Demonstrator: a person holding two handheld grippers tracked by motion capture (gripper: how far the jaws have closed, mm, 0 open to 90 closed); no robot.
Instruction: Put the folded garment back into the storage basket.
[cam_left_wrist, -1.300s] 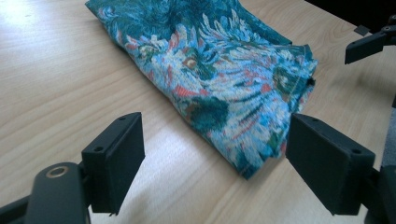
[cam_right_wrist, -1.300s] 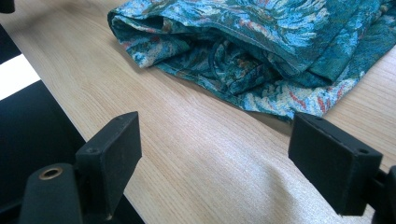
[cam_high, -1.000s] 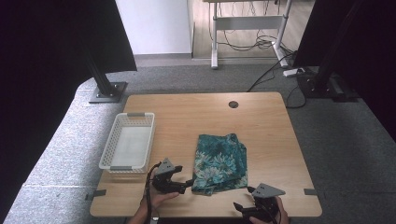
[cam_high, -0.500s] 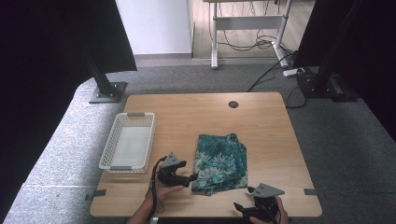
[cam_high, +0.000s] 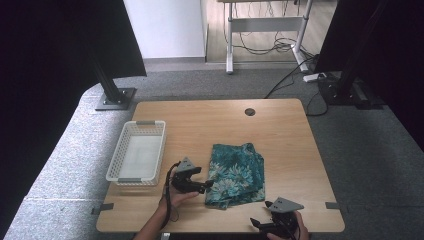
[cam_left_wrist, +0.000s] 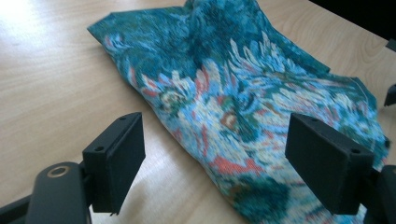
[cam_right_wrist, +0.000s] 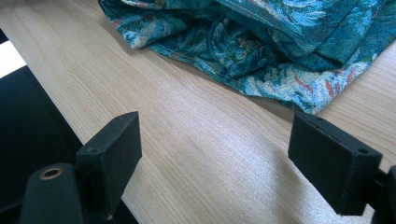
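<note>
Lying folded on table (cam_high: 280, 130), teal cloth (cam_high: 235, 174), left gripper (cam_high: 206, 186) beside, spread

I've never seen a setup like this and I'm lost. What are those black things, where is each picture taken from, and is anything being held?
No robot here: a person holds a two-jaw tool in each hand. The high view looks down on the wooden table. There, the left tool sits at the folded teal floral cloth's edge; the right tool is near the table's front edge. A white basket stands left. The other two pictures come from cameras riding on each tool, showing its black jaws. Both are open, holding nothing.
</note>
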